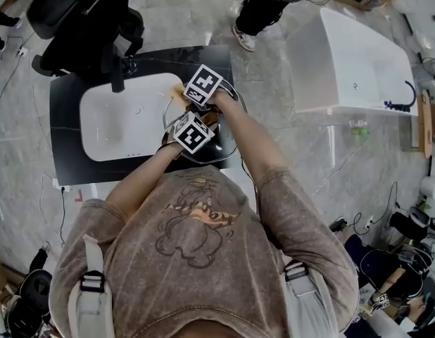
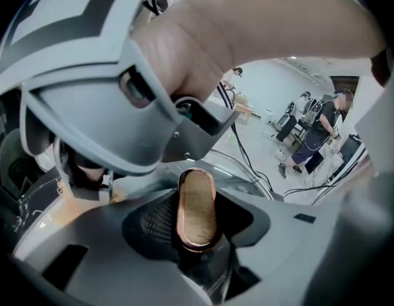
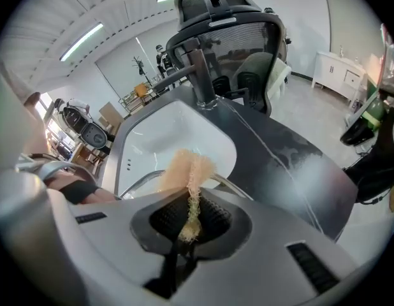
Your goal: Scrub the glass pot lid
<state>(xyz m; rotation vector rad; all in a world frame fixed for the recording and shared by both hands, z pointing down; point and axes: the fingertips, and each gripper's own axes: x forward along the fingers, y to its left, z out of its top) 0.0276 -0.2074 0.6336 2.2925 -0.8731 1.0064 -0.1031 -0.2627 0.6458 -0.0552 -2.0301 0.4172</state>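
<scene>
My left gripper [image 2: 197,217] is shut on the copper-coloured oval knob [image 2: 197,203] of the glass pot lid [image 2: 251,174]. In the head view the left gripper [image 1: 191,134] holds the lid [image 1: 230,148] over the right end of the sink, with only the lid's rim showing. My right gripper [image 3: 190,217] is shut on a tan scrub pad [image 3: 189,169] whose frayed end sticks out over the lid's metal rim [image 3: 230,185]. In the head view the right gripper [image 1: 205,87] sits just beyond the left one, and the pad [image 1: 179,94] shows at its tip.
A white sink [image 1: 122,122] is set in a black counter [image 1: 66,153], with a dark faucet [image 3: 200,75] at its far side. A black office chair [image 1: 87,20] stands behind it. A white tub [image 1: 351,62] and floor cables [image 1: 358,224] lie to the right. A person's legs [image 1: 263,9] are beyond.
</scene>
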